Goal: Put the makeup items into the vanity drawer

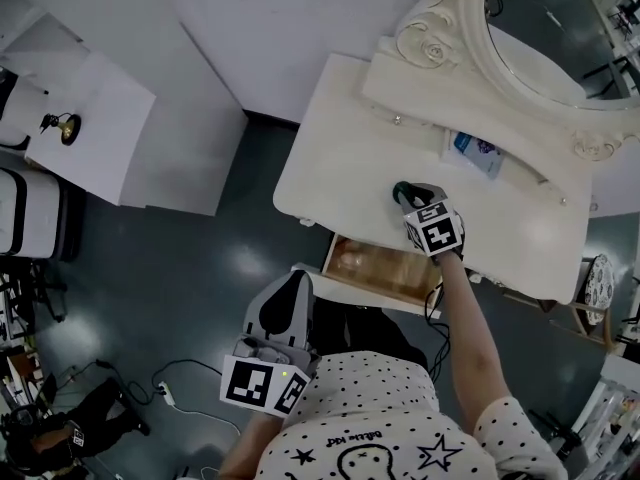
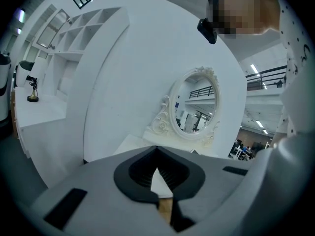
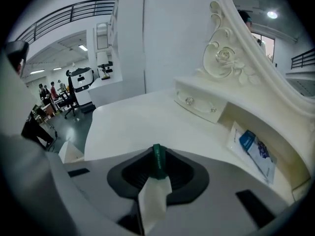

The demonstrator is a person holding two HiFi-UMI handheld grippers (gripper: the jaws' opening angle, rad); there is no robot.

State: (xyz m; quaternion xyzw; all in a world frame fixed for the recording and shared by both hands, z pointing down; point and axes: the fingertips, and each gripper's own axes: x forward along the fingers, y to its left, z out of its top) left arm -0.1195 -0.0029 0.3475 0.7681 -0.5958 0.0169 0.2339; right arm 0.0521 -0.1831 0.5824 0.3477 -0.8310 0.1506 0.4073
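Note:
My right gripper (image 1: 403, 195) hovers over the white vanity top (image 1: 335, 143), shut on a thin green makeup item (image 3: 156, 162) that stands edge-on between its fingers. A dark green tip of that item (image 1: 400, 189) shows in the head view. The vanity drawer (image 1: 385, 268) is pulled open below the front edge, and its wooden inside shows. My left gripper (image 1: 290, 283) is held low beside my body, just left of the drawer, shut with nothing in it (image 2: 157, 154). A blue and white packet (image 1: 476, 154) (image 3: 255, 150) lies in the niche under the mirror (image 1: 545, 43).
A small drawer with two knobs (image 3: 199, 104) sits under the carved mirror frame. A white desk (image 1: 95, 133) with a small gold object (image 1: 66, 128) stands to the left. Cables and a power strip (image 1: 165, 395) lie on the dark floor.

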